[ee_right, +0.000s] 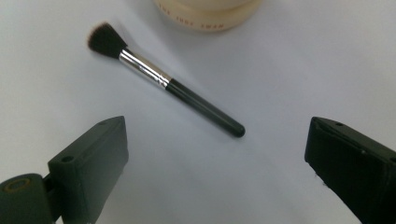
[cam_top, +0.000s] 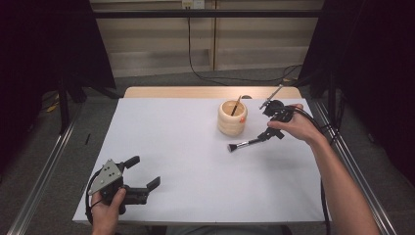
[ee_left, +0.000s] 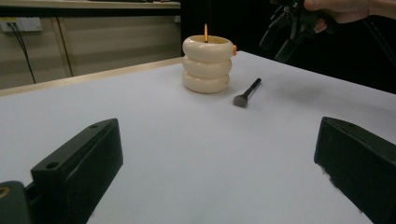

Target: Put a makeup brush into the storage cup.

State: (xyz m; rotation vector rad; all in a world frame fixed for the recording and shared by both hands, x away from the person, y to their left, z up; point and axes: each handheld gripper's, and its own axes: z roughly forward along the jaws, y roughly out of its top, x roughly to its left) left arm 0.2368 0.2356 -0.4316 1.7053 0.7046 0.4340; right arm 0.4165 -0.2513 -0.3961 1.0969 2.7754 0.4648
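A cream ringed holder (cam_top: 232, 118) (ee_left: 206, 65) stands right of centre on the white table (cam_top: 186, 156), with a thin wooden stick (cam_top: 236, 105) (ee_left: 206, 32) leaning inside it. A black-handled makeup brush (cam_top: 243, 144) (ee_left: 247, 92) (ee_right: 168, 84) with a silver ferrule lies flat just right of the holder (ee_right: 210, 14), bristles pointing left. My right gripper (cam_top: 266, 122) (ee_right: 217, 122) hovers open over the handle end, touching nothing. At the near left corner my left gripper (cam_top: 143, 171) (ee_left: 217, 126) rests open and holds nothing, aimed toward the holder.
A bare wooden strip (cam_top: 210, 92) runs along the table's far edge. Metal rails (cam_top: 44, 181) flank both sides. Black curtains hang at left and right, and a cable (cam_top: 195, 73) trails on the floor behind.
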